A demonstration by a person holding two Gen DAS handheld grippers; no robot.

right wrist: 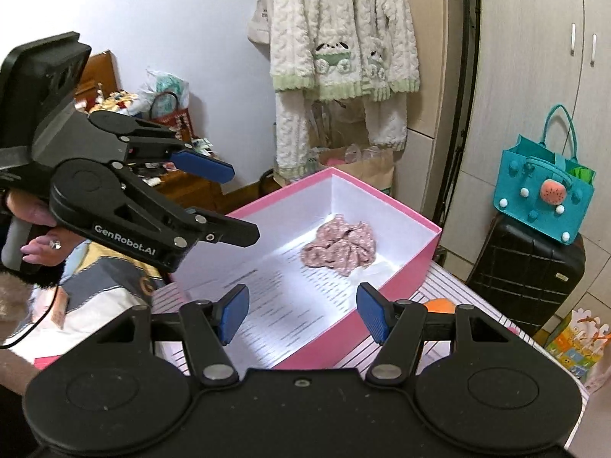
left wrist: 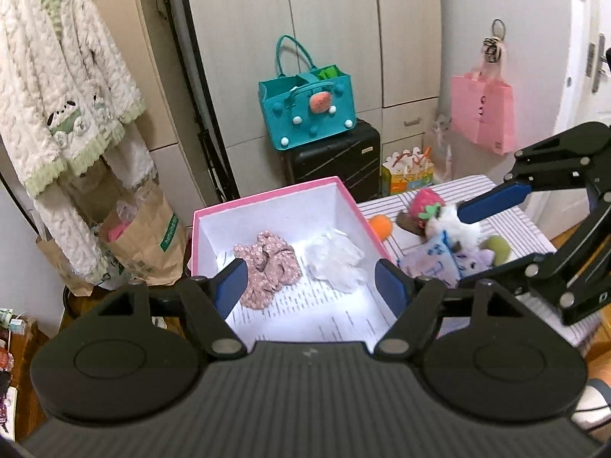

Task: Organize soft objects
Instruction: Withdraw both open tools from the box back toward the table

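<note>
A pink box (left wrist: 267, 196) with a white inside stands on the striped table (left wrist: 527, 229). In it lie a pink floral scrunchie (left wrist: 267, 263) and a white sheer scrunchie (left wrist: 336, 263) on a printed sheet. My left gripper (left wrist: 310, 284) hovers open over the box's near end with nothing between its pads. Right of the box is a heap of plush toys: a strawberry (left wrist: 427, 202), an orange ball (left wrist: 382, 225), a white one (left wrist: 454, 225), a purple one (left wrist: 473, 259). My right gripper (left wrist: 464, 244) hangs open above that heap. The right wrist view shows the right gripper (right wrist: 301, 313) empty, the box (right wrist: 382, 194), the floral scrunchie (right wrist: 340, 248) and the left gripper (right wrist: 242, 202).
A teal felt bag (left wrist: 309, 110) sits on a black suitcase (left wrist: 336, 160) behind the box. A pink bag (left wrist: 481, 110) hangs on the door. Fleece pyjamas (left wrist: 61, 87) hang at the left above paper bags (left wrist: 152, 240). A hand (right wrist: 34, 221) grips the left gripper's handle.
</note>
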